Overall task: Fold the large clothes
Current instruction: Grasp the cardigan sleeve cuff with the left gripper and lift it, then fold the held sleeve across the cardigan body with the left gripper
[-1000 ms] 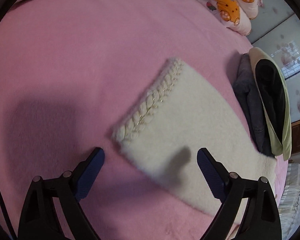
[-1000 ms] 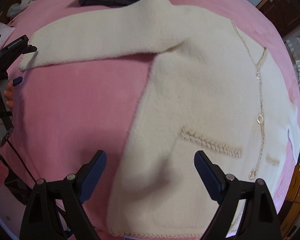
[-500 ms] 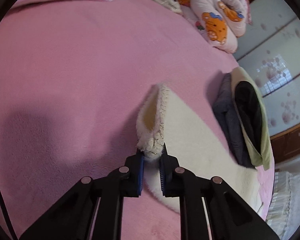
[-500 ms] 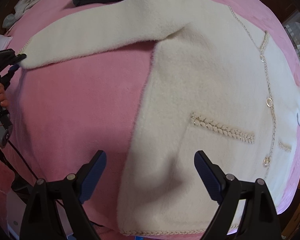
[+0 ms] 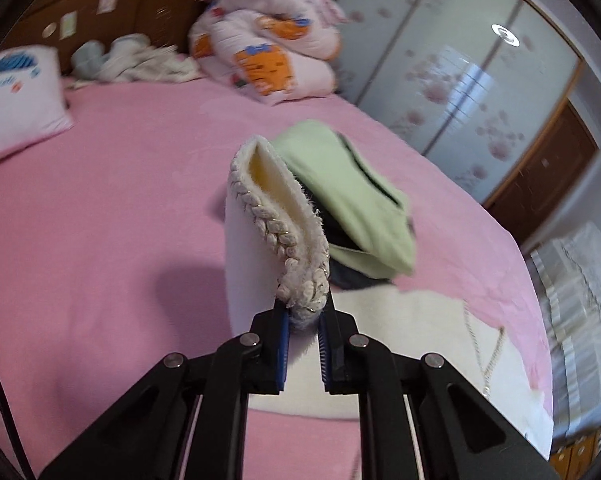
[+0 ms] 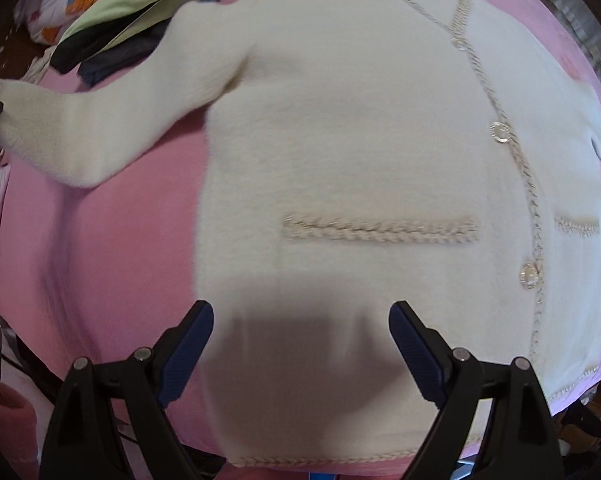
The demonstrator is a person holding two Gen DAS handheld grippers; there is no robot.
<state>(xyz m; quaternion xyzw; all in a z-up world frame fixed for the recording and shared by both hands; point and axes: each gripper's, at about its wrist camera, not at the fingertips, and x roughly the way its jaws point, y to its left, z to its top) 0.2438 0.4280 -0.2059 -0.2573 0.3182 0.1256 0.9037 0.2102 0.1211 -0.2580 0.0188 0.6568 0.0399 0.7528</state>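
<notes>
Left wrist view puts my left gripper [image 5: 303, 322] tight on the braided cuff [image 5: 296, 280] of the cream cardigan's [image 6: 360, 140] sleeve; its jaws closed on that cuff within the last second, and the blue pads now pinch the trim between them. I see the sleeve end [image 5: 260, 208] held up off the pink bedspread [image 5: 100, 220], its mouth gaping open toward the lens, with a shadow on the cover beside it. Behind the cuff sits a stack of folded clothes [image 5: 348, 192], a pale green piece on top of darker ones. Farther back lie a rolled quilt with orange cartoon prints [image 5: 268, 52], a white pillow [image 5: 16, 96] at the left edge, a dark wooden headboard [image 5: 112, 4] and wardrobe doors with a flower pattern [image 5: 460, 72]. From the right wrist view, my right gripper [image 6: 300, 340] hangs over the lower part of the cardigan with its jaws wide apart and nothing between them; its shadow falls on the fabric just ahead of the fingers. The cardigan lies flat, front up, on the bedspread, buttons [image 6: 500, 133] down its placket and a braided pocket trim [image 6: 380, 230] across the near panel. Its sleeve [image 6: 120, 128] stretches out toward the left edge of that view, where the black tip of the left gripper meets the cuff.
</notes>
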